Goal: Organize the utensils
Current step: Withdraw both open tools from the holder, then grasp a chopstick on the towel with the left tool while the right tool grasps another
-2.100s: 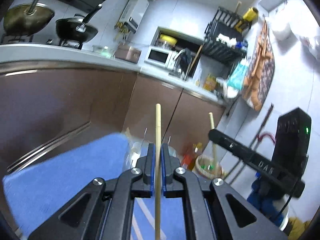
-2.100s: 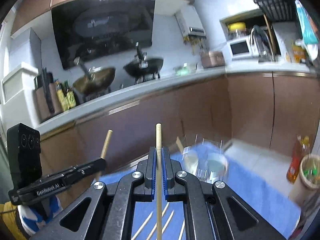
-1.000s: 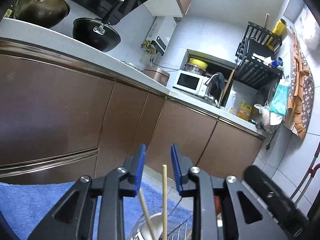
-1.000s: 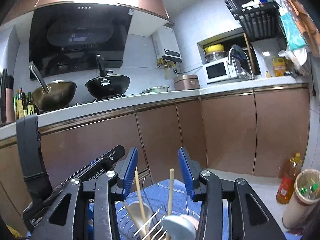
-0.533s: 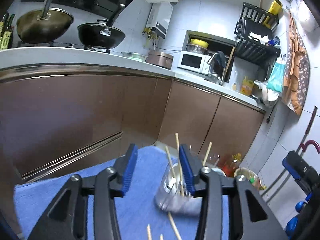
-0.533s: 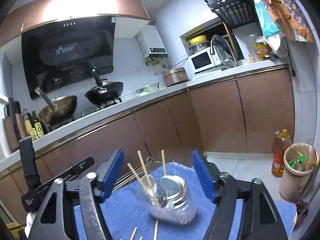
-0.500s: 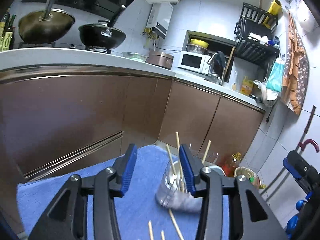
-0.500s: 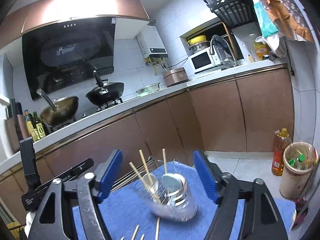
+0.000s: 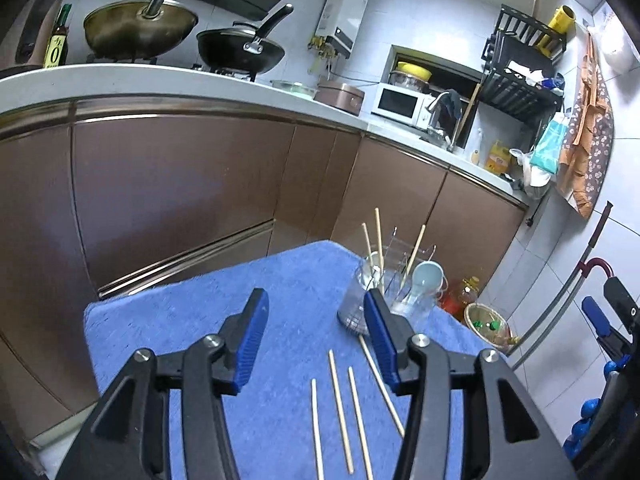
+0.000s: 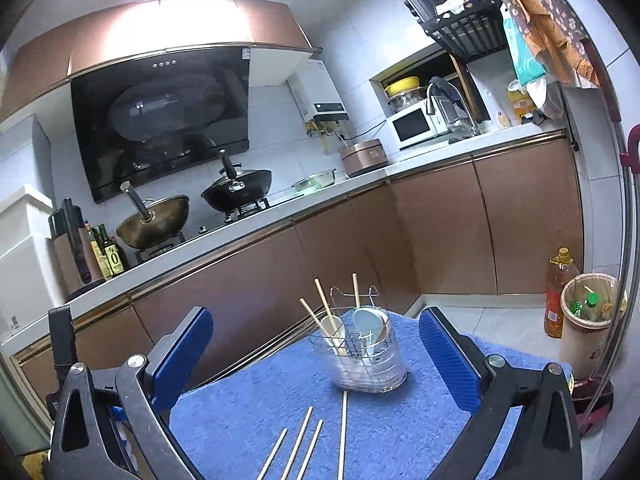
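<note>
A clear utensil holder with a wire insert (image 9: 380, 300) (image 10: 370, 354) stands at the far end of a blue cloth (image 9: 288, 300) (image 10: 260, 408). Three wooden chopsticks and pale spoons (image 10: 366, 322) stand in it. Several loose chopsticks (image 9: 340, 400) (image 10: 304, 444) lie flat on the cloth nearer to me. My left gripper (image 9: 316, 340) hovers over the cloth short of the holder, its jaws opening with nothing between them. My right gripper (image 10: 316, 356) is drawn back from the holder, its jaws opening wide and empty.
Brown cabinets under a white counter (image 10: 280, 208) run behind the cloth. Two woks (image 9: 140, 28) sit on the stove. A microwave (image 10: 416, 124) stands on the counter. An oil bottle (image 10: 560, 292) and a bin (image 10: 592, 316) stand on the floor at right.
Both grippers let go of the chopsticks they dropped into the holder, pulled back from it and spread their jaws wider. Loose chopsticks on the cloth have come into view.
</note>
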The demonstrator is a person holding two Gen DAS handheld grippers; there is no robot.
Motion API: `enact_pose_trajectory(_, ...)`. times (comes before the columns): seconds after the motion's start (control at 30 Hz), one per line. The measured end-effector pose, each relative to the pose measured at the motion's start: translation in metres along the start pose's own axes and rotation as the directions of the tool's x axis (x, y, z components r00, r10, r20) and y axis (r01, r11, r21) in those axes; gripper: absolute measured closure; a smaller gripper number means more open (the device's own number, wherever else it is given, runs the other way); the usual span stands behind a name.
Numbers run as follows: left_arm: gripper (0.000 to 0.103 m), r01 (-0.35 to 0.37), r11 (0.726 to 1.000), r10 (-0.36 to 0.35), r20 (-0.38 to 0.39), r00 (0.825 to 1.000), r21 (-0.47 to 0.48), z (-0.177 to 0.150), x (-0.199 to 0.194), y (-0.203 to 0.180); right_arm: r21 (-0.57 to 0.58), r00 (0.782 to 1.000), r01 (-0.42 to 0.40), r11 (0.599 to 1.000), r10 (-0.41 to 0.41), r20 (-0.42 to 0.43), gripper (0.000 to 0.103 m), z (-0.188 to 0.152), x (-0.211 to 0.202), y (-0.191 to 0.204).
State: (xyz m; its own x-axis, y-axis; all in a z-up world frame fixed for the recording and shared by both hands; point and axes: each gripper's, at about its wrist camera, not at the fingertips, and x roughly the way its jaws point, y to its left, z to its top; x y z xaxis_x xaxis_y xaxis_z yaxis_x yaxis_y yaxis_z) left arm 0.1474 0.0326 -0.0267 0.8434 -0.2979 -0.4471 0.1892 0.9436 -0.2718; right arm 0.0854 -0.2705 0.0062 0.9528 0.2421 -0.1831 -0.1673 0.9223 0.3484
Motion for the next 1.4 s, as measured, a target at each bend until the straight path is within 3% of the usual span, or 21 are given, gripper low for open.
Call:
enact_pose_trajectory(0.17,0.056,0.006,1.0,-0.006,-0.075,0.997,0.001,-0.013,0.001,0.01,0.015,0.993,-0.003,1.0,0.005,-0.118,0.0,-0.01,0.012,0.004)
enact_pose_trajectory(0.33,0.056,0.052,0.998,-0.058,-0.178,0.982,-0.035,-0.028,0.016,0.017,-0.011,0.978,0.021,1.0,-0.023,-0.207,0.001,-0.021,0.023,0.006)
enact_pose_trajectory(0.4,0.056,0.061,0.997,-0.071,-0.214,0.974,-0.054,-0.034,0.023,0.02,-0.018,0.969,0.026,0.999,-0.03,-0.244,0.01,-0.026,0.028,0.005)
enact_pose_trajectory(0.73,0.056,0.097,0.993,-0.112,-0.305,0.946,-0.065,-0.052,0.052,0.019,0.003,0.935,0.067,0.998,-0.062,-0.349,0.029,-0.049,0.048,-0.016)
enact_pose_trajectory(0.9,0.056,0.108,0.991,-0.128,-0.35,0.928,-0.074,-0.059,0.07,0.018,-0.002,0.91,0.066,0.998,-0.061,-0.41,0.043,-0.06,0.063,-0.019)
enact_pose_trajectory(1.0,0.056,0.119,0.99,-0.141,-0.387,0.911,-0.079,-0.064,0.084,0.017,-0.006,0.883,0.049,0.999,-0.046,-0.468,0.053,-0.069,0.079,-0.019)
enact_pose_trajectory(1.13,0.057,0.13,0.99,-0.14,-0.456,0.879,-0.052,-0.075,0.108,0.011,-0.012,0.823,0.009,1.0,-0.015,-0.567,0.065,-0.088,0.108,-0.012)
enact_pose_trajectory(1.4,0.076,0.151,0.985,-0.171,-0.596,0.784,-0.084,-0.093,0.17,0.003,-0.052,0.687,-0.033,0.998,-0.015,-0.726,0.074,-0.122,0.181,0.001)
